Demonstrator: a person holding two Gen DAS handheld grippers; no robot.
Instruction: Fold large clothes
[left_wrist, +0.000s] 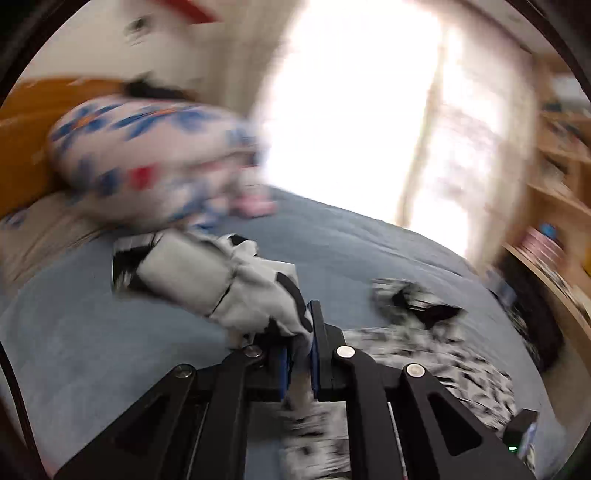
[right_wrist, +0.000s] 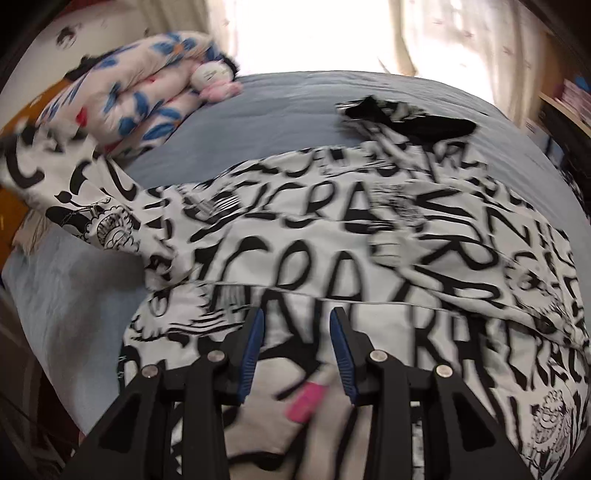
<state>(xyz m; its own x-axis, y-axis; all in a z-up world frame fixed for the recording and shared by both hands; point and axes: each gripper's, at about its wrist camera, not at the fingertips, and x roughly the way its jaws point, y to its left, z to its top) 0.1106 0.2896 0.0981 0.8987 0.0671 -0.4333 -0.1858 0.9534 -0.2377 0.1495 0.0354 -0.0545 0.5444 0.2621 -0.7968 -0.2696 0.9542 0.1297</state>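
Observation:
A large white garment with black lettering (right_wrist: 332, 236) lies spread on the blue bed (right_wrist: 280, 110). Its black collar part (right_wrist: 410, 118) lies at the far side. A pink tag (right_wrist: 306, 400) shows between my right fingers. My right gripper (right_wrist: 297, 321) is open just above the garment's near edge. My left gripper (left_wrist: 301, 332) is shut on the garment's sleeve (left_wrist: 221, 280) and holds it lifted above the bed. The rest of the garment (left_wrist: 424, 354) shows to the right in the left wrist view. That view is blurred.
A folded floral quilt (right_wrist: 147, 88) and a small plush doll (right_wrist: 218, 79) sit at the head of the bed; the quilt also shows in the left wrist view (left_wrist: 147, 155). A bright curtained window (left_wrist: 351, 110) is behind. Wooden shelves (left_wrist: 561, 177) stand at right.

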